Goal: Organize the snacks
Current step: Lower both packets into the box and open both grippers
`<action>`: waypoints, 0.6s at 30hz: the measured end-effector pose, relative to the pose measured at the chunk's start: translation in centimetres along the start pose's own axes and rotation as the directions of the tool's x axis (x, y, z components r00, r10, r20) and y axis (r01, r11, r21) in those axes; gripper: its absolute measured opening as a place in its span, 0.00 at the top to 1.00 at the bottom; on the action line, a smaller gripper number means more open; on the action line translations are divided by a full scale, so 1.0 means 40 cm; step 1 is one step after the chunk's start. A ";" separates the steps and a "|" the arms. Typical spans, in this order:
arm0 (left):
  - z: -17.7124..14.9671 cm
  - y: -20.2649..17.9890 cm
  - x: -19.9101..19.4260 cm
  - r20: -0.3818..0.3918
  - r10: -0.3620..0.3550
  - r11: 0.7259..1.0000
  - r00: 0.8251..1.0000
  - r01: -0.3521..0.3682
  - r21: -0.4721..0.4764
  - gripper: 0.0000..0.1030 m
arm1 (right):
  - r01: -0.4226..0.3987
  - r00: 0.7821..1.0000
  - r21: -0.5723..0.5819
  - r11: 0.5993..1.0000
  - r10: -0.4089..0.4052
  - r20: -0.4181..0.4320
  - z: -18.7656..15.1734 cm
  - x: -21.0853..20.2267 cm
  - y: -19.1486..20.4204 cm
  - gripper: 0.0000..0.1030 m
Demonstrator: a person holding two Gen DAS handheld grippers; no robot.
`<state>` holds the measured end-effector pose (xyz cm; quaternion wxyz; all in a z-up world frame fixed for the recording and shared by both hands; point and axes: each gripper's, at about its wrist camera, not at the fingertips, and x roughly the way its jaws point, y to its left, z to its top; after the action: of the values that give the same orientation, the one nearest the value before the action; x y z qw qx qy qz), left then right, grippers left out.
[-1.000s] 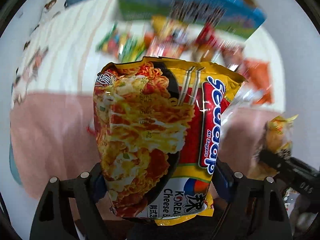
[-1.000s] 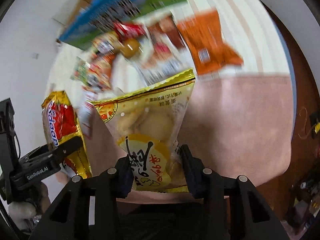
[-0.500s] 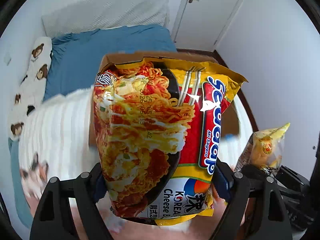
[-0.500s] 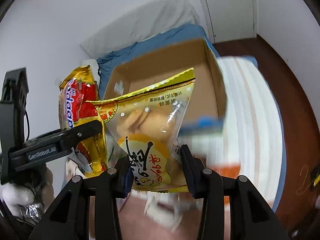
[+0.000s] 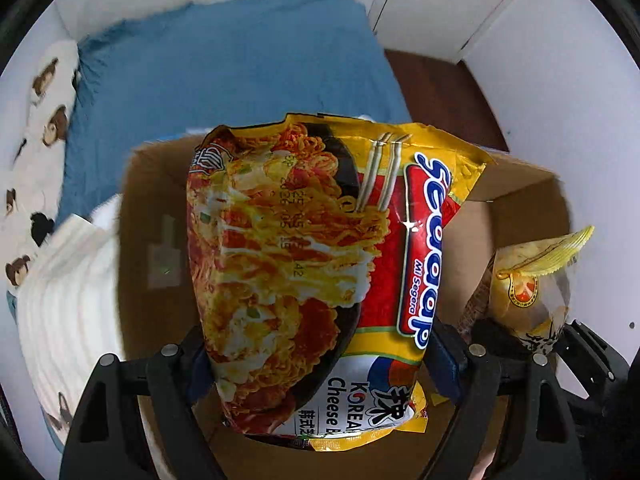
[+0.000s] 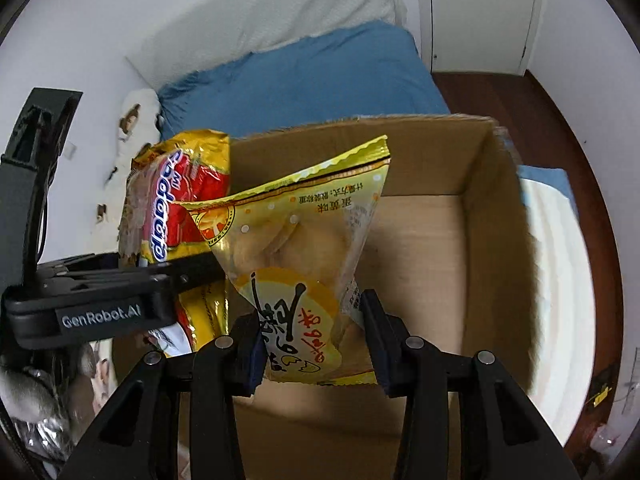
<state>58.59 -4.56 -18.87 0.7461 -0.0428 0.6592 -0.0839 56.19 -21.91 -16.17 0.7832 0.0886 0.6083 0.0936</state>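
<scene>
Both hands have swung from the snack pile to over the open cardboard box — left gripper pinching the noodle packet, right gripper pinching the yellow pastry bag — drop-off looks next.

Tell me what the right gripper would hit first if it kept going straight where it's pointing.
Probably the bare floor of the cardboard box. The right gripper, holding the yellow snack bag, points down into it; depth is unclear.

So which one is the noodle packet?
Find the open cardboard box on the bed. Two packets hang over it; the noodle packet is the larger, in the left hand-held gripper. It shows cheesy red noodles; its neighbour is pale yellow.
</scene>
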 end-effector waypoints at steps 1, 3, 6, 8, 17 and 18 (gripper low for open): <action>0.008 0.002 0.015 -0.015 0.001 1.000 1.000 -0.001 -0.003 0.18 | 0.006 1.000 -0.008 1.000 -0.006 -0.026 0.012 0.030 0.001 0.56; 0.012 0.014 0.051 -0.040 0.009 1.000 0.999 -0.010 -0.017 0.18 | 0.017 0.998 -0.010 1.000 -0.017 -0.063 0.030 0.084 -0.006 0.56; 0.025 0.035 0.096 -0.073 -0.012 0.999 0.997 0.009 -0.040 0.18 | 0.036 0.994 -0.016 0.999 -0.038 -0.107 0.053 0.147 -0.013 0.56; 0.028 0.038 0.118 -0.098 -0.010 0.999 0.995 0.006 -0.043 0.18 | 0.042 0.991 -0.022 0.999 -0.044 -0.129 0.058 0.178 -0.017 0.56; 0.088 0.057 0.163 -0.118 -0.010 0.998 0.993 0.003 -0.058 0.11 | 0.061 0.982 -0.014 0.998 -0.062 -0.176 0.093 0.247 -0.023 0.15; 0.088 0.059 0.154 -0.113 -0.012 0.999 0.994 0.006 -0.054 0.09 | 0.063 0.983 -0.018 0.998 -0.065 -0.170 0.094 0.243 -0.021 0.06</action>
<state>62.95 -3.51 -24.83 0.7057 -0.0611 0.7022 -0.0720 62.23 -20.32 -24.57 0.7313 0.0558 0.6751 0.0794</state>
